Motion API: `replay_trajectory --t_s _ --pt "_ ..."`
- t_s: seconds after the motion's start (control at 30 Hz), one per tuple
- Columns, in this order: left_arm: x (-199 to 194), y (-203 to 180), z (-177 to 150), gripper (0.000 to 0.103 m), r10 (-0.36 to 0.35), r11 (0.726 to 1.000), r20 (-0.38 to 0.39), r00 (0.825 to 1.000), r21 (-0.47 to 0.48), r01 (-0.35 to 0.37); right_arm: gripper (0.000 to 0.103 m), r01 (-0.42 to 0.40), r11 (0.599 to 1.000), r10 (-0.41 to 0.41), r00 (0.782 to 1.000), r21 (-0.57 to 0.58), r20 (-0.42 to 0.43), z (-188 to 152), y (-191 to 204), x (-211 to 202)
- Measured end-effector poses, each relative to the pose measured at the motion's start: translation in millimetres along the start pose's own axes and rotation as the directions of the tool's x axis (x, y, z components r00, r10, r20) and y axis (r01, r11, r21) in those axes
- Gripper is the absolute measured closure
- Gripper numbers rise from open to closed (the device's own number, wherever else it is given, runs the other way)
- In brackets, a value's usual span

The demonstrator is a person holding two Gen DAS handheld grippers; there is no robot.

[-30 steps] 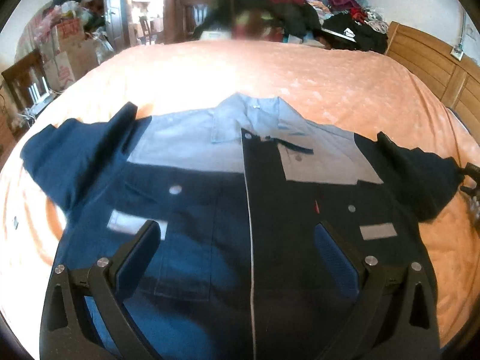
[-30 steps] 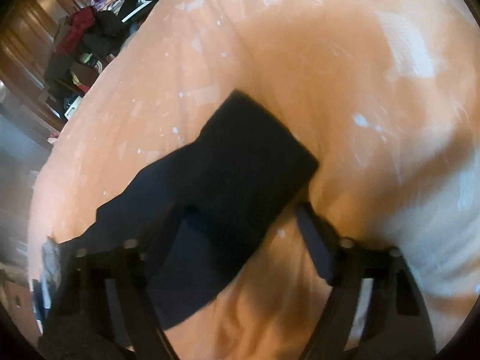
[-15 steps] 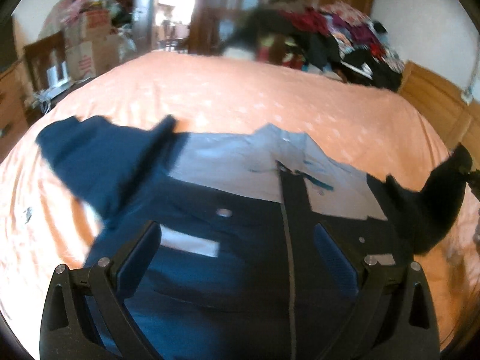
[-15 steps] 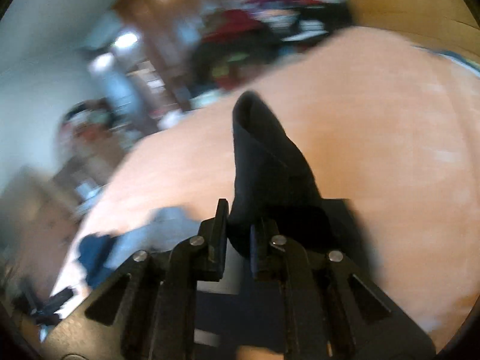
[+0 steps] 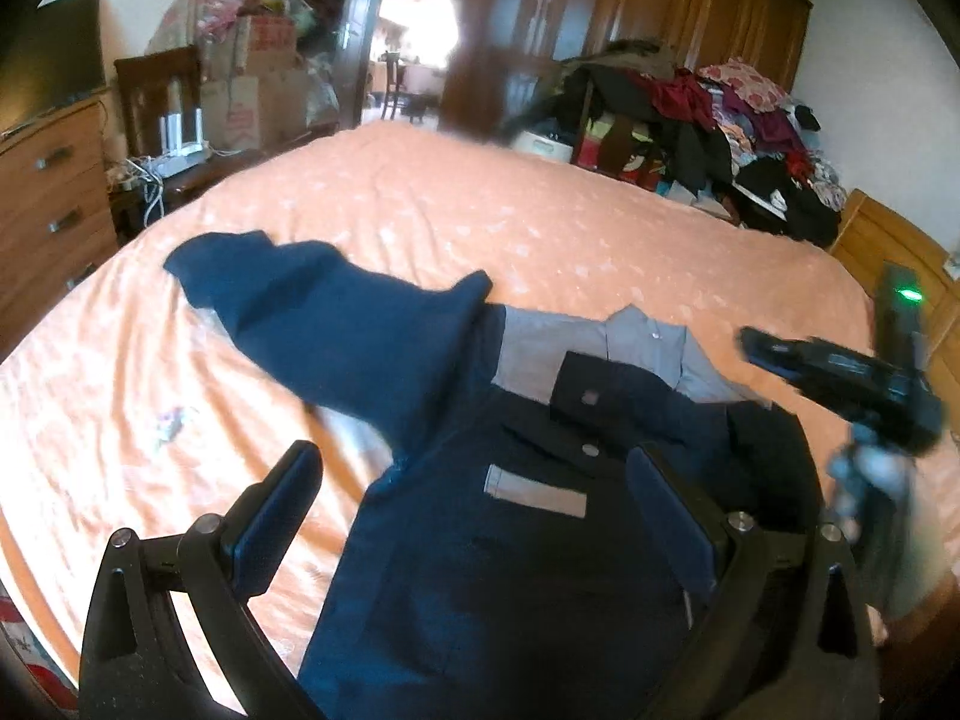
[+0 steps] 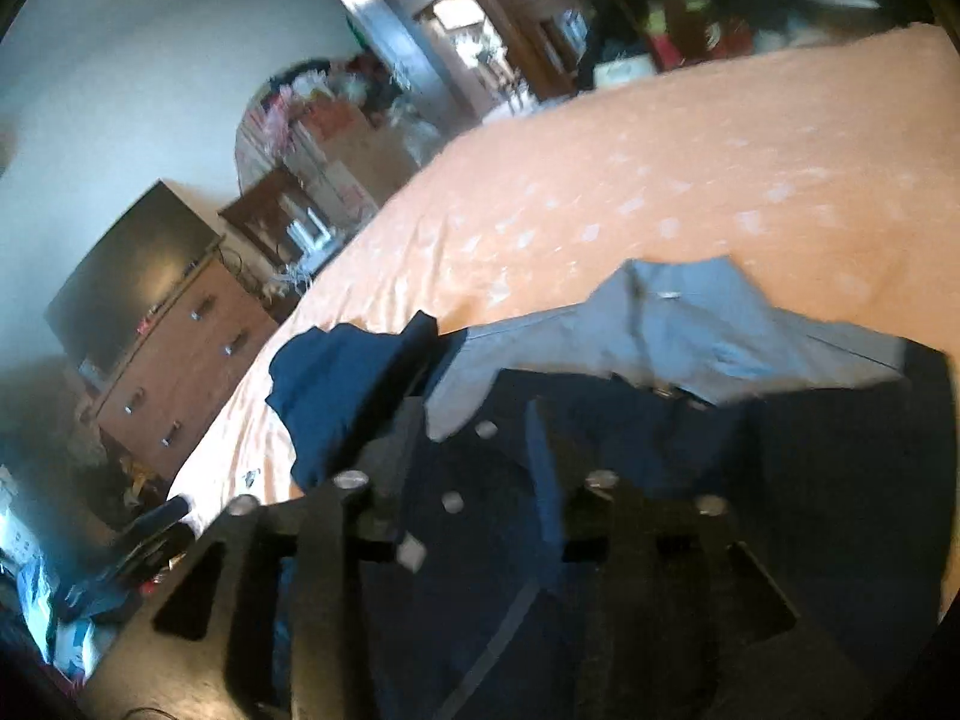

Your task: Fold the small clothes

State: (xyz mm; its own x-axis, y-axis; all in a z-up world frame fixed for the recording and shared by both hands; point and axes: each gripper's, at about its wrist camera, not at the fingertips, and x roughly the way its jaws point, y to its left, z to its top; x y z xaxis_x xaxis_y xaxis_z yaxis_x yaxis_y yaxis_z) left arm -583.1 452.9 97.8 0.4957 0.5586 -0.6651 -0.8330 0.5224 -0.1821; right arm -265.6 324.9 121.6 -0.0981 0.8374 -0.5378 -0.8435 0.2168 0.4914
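Lying under open left hand-held gripper [image 5: 474, 516]: jacket [image 5: 510, 570]; right one blurred, seemingly parted.

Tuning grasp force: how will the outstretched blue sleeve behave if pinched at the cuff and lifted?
The blue sleeve will probably drape and fold limply: it already lies wrinkled on the orange bedspread. It looks like thin woven cloth, so likely light. It may drag the shirt body along.
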Motion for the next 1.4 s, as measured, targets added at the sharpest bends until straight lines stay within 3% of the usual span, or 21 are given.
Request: replay_trajectory --t_s 0.1,0.2,0.3,0.33,0.37,0.53,0.67,0.7,0.77,0.8,0.83,0.9,0.97,1.1,1.17,1.27,1.4 --pt "25 -10 -4 0.001 -0.046 0.999 -0.061 0.997 0.027 0.047 0.059 0.097 0.995 -0.098 0.994 0.012 0.039 -32 -37 -46" --pt "58 -28 -5 0.004 -0.150 0.987 -0.139 0.979 0.034 0.156 0.058 0.169 0.969 -0.174 0.985 0.181 0.009 -72 -92 -74" --pt "98 -47 1 0.024 -0.272 0.961 -0.218 0.937 -0.010 0.277 0.058 0.227 0.934 -0.220 0.974 0.275 -0.058 -120 -128 -82" --pt "113 -52 3 0.032 -0.287 0.957 -0.240 0.927 -0.024 0.290 0.058 0.230 0.929 -0.219 0.973 0.290 -0.070 -126 -134 -80" --pt "125 -57 4 0.034 -0.282 0.958 -0.255 0.925 -0.028 0.285 0.058 0.231 0.925 -0.216 0.973 0.302 -0.081 -135 -138 -81" --pt "189 -67 12 0.036 -0.162 0.987 -0.321 0.933 -0.046 0.155 0.058 0.201 0.923 -0.197 0.979 0.328 -0.044 -146 -146 -84" --pt "214 -65 14 0.037 -0.120 0.992 -0.311 0.943 -0.078 0.101 0.055 0.193 0.932 -0.187 0.981 0.308 -0.050 -149 -144 -82" --pt "217 -67 15 0.044 -0.095 0.995 -0.298 0.950 -0.061 0.081 0.055 0.192 0.932 -0.185 0.981 0.307 -0.051 -149 -144 -82" --pt "221 -70 14 0.082 -0.104 0.994 -0.289 0.952 -0.062 0.090 0.055 0.188 0.932 -0.183 0.982 0.308 -0.048 -154 -147 -86" --pt "218 -66 16 0.093 -0.133 0.989 -0.274 0.953 -0.096 0.110 0.054 0.182 0.934 -0.179 0.983 0.308 -0.040 -155 -146 -92" --pt "211 -63 18 0.095 -0.153 0.985 -0.246 0.957 -0.117 0.128 0.054 0.173 0.936 -0.173 0.985 0.306 -0.028 -157 -147 -100" --pt "182 -56 22 0.096 -0.165 0.982 -0.169 0.972 -0.122 0.145 0.054 0.161 0.942 -0.173 0.985 0.295 0.016 -150 -143 -116" --pt "173 -48 20 0.096 -0.146 0.986 -0.144 0.979 -0.107 0.131 0.054 0.165 0.943 -0.189 0.980 0.290 0.057 -138 -144 -126" --pt "199 -27 6 0.096 -0.132 0.983 -0.222 0.966 -0.156 0.098 0.057 0.237 0.935 -0.262 0.963 0.263 0.064 -107 -158 -116" --pt "198 -24 3 0.096 -0.128 0.982 -0.206 0.970 -0.162 0.095 0.061 0.286 0.927 -0.299 0.954 0.242 0.015 -97 -170 -99" --pt "200 -23 1 0.095 -0.130 0.981 -0.206 0.970 -0.169 0.096 0.069 0.380 0.889 -0.340 0.921 0.254 -0.188 -108 -202 -58" --pt "190 -14 6 0.093 -0.138 0.979 -0.214 0.967 -0.179 0.100 0.070 0.393 0.874 -0.366 0.919 0.285 -0.145 -105 -195 -80"
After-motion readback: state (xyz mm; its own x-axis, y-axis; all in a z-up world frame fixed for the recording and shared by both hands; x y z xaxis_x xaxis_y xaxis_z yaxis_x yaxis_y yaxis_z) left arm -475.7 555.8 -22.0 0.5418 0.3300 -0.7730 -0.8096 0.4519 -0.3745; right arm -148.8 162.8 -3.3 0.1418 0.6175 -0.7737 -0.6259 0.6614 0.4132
